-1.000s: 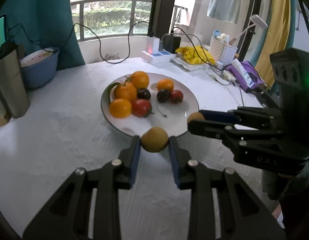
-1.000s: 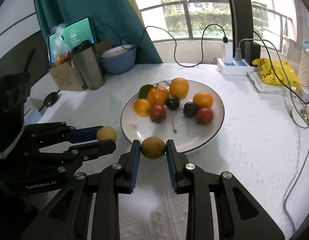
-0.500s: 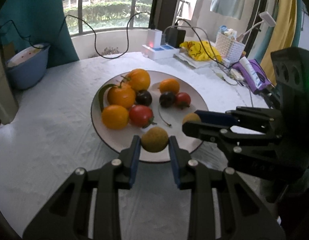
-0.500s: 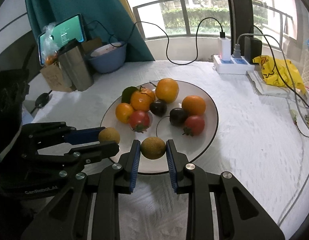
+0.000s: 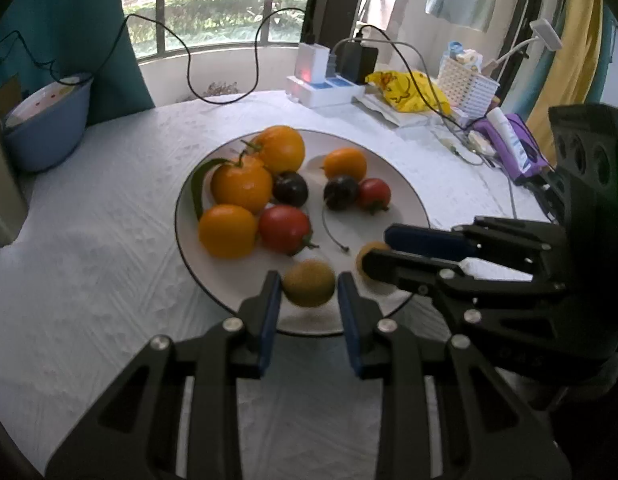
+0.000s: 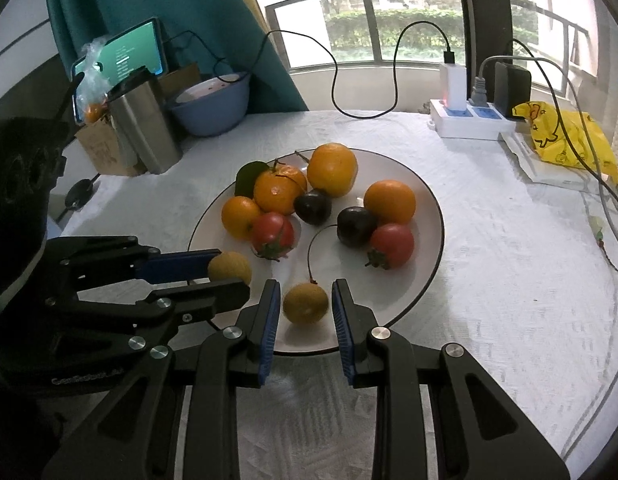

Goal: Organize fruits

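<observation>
A white plate [image 5: 181, 240] [image 6: 439, 240] holds oranges [image 5: 241, 184], red tomatoes [image 5: 285, 229] and dark plums [image 5: 289, 189]. My left gripper [image 5: 307, 280] is shut on a small tan round fruit [image 5: 309, 289], low over the plate's near rim. My right gripper [image 6: 305, 286] is shut on a second tan fruit [image 6: 305, 305], also just inside the near rim. The two grippers stand side by side: the right gripper [image 5: 375, 250] shows at the right of the left wrist view, and the left gripper [image 6: 229, 274] with its fruit [image 6: 229, 266] at the left of the right wrist view.
A white cloth covers the table [image 6: 509, 280]. At the back left stand a blue bowl [image 6: 213, 108], a steel cup [image 6: 145, 128] and a cardboard box [image 6: 97, 148]. A power strip [image 6: 469, 120], cables, a yellow bag [image 6: 565, 140] and a white basket [image 5: 467, 84] line the back right.
Both grippers have moved forward and a little down, each with its tan fruit, from in front of the plate to over its near rim.
</observation>
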Demonstrator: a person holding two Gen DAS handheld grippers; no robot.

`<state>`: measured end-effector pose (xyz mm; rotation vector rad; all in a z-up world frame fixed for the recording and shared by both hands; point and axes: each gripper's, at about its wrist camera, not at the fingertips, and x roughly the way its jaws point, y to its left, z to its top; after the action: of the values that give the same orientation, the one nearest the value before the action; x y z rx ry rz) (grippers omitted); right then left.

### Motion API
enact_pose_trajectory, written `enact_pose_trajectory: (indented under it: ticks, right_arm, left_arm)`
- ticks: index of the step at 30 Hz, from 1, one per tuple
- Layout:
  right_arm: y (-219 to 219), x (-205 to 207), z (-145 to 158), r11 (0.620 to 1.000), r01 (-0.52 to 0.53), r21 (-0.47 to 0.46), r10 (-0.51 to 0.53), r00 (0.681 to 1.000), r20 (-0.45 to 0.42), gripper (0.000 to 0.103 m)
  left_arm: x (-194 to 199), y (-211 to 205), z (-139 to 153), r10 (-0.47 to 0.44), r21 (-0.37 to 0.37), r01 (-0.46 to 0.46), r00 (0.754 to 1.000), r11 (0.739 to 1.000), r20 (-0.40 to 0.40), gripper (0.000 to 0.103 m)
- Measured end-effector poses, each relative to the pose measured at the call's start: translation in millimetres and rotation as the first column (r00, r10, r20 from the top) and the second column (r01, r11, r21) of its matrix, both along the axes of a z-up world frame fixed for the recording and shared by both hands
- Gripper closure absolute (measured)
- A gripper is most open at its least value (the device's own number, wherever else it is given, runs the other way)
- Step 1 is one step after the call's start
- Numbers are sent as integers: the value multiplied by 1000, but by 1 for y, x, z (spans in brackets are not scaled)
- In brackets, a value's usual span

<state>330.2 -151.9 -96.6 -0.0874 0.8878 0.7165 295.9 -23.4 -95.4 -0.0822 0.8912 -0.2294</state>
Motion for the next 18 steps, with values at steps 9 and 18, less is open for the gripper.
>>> enact_pose_trajectory:
  ticks: [9, 18]
  right_arm:
    - [-6, -5, 7, 1000, 30, -1, -30, 999, 22, 67]
    - [-10, -24, 19, 999, 37, 0, -37, 998, 46, 67]
  left_arm:
    - [-12, 0, 8, 23, 22, -23, 999, 999, 23, 71]
    - [-37, 2, 22, 36, 23, -37, 997, 999, 62, 68]
